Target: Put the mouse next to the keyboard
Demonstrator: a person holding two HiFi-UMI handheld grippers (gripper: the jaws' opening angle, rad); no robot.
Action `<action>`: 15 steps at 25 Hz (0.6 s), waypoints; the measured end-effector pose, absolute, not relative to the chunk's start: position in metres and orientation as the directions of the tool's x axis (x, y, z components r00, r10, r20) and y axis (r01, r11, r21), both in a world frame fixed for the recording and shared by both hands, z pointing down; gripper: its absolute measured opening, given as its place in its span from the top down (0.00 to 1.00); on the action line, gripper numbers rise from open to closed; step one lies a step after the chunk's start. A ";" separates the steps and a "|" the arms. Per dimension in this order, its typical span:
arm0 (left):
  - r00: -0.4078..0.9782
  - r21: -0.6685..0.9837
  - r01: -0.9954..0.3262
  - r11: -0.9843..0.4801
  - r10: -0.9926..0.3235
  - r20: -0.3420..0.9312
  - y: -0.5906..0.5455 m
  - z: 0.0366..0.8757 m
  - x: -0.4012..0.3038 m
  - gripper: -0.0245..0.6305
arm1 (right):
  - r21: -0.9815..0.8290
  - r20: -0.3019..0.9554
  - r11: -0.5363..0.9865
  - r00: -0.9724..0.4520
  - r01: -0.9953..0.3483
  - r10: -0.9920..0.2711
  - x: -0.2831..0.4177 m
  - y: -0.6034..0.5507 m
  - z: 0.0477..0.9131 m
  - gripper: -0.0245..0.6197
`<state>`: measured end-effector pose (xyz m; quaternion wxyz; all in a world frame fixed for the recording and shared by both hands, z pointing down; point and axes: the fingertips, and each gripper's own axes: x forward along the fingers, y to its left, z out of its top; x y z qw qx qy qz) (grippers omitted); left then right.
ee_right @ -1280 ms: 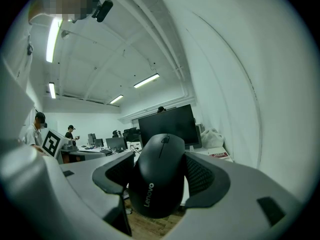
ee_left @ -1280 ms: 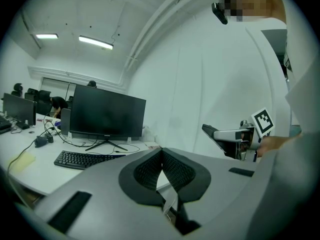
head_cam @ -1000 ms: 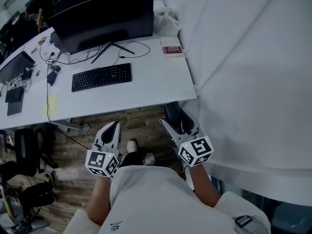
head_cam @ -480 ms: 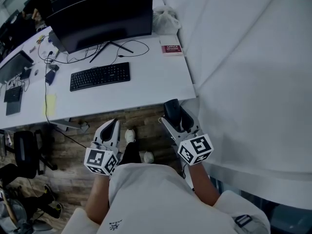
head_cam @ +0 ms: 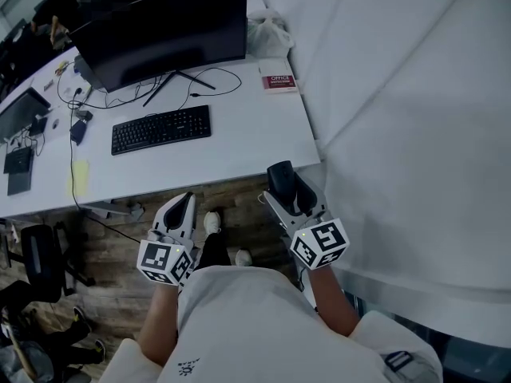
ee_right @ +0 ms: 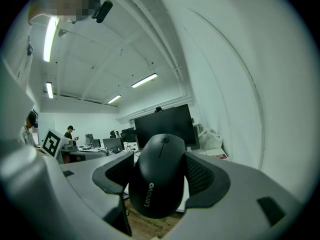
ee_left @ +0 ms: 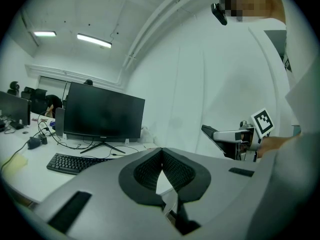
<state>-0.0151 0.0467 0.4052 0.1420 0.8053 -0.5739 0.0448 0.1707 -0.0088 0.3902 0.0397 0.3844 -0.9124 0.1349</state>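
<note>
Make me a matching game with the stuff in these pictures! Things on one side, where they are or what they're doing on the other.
Things:
1. mouse
2. keyboard
3. left gripper
4. red book

Place or state:
A. shut, empty
B. far right corner of the desk
C. in the right gripper
D. in front of the monitor

Pairs: 1-C, 2-D, 3-A, 4-B

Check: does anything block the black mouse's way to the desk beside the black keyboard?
Nothing visible does. The right gripper holds the black plastic mouse; the white desk is bare right of the black keyboard.
</note>
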 end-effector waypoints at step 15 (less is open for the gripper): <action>0.366 0.182 -0.927 -0.328 -0.899 0.242 0.007 0.411 -0.038 0.95 | -0.211 0.191 0.653 -0.686 -0.727 -0.702 0.144 -0.041 0.393 0.46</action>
